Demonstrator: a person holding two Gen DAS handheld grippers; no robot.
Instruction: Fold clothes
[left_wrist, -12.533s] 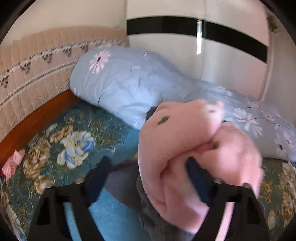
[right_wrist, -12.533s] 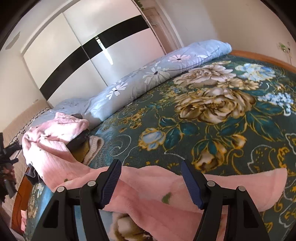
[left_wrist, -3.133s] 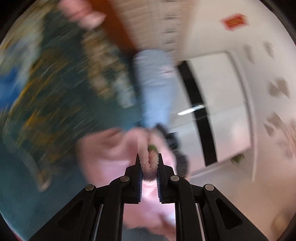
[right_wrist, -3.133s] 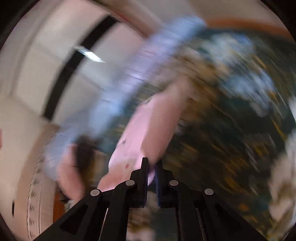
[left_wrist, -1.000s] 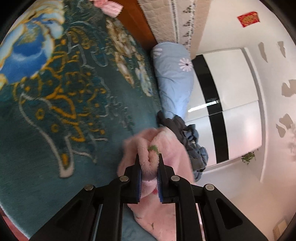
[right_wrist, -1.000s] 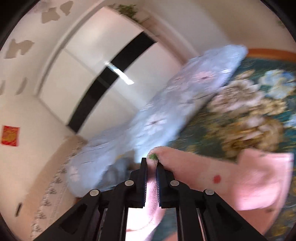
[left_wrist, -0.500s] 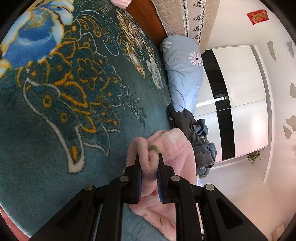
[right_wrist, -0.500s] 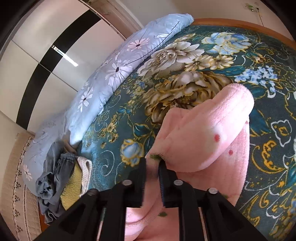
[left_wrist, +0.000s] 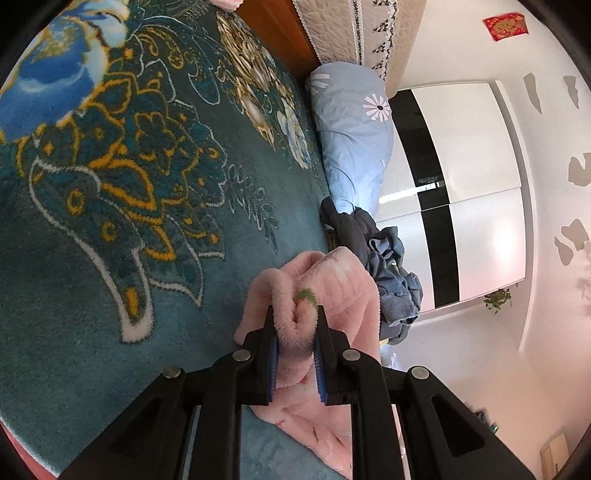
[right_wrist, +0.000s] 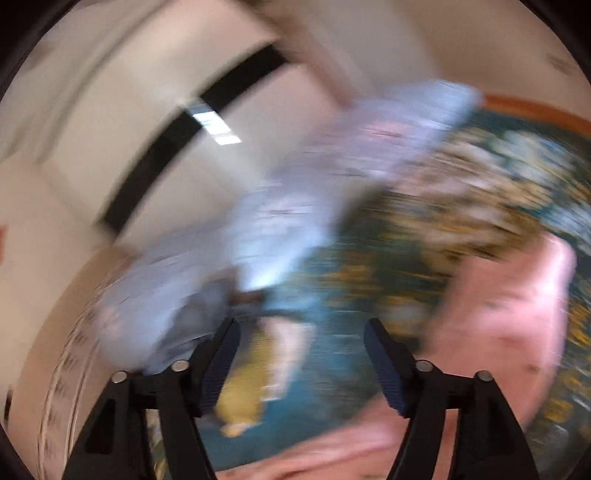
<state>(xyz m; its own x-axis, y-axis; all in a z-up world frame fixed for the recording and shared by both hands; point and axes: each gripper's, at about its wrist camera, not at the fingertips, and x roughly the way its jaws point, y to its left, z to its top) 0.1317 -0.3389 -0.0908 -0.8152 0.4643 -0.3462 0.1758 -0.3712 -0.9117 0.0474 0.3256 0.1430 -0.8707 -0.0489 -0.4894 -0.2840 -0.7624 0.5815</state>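
Right tongs (right_wrist: 301, 362) have let go, gaping empty; left tongs (left_wrist: 293, 332) pinch the pink garment (left_wrist: 343, 288), 12 o'clock; folding barely begun.

A bed is covered by a teal floral blanket (left_wrist: 110, 206). On it are laid a pink fleece garment (left_wrist: 340, 288), a heap of dark grey-blue clothes (left_wrist: 384, 266) just beside it, and a light blue flowered duvet (left_wrist: 351, 140) along the far edge.
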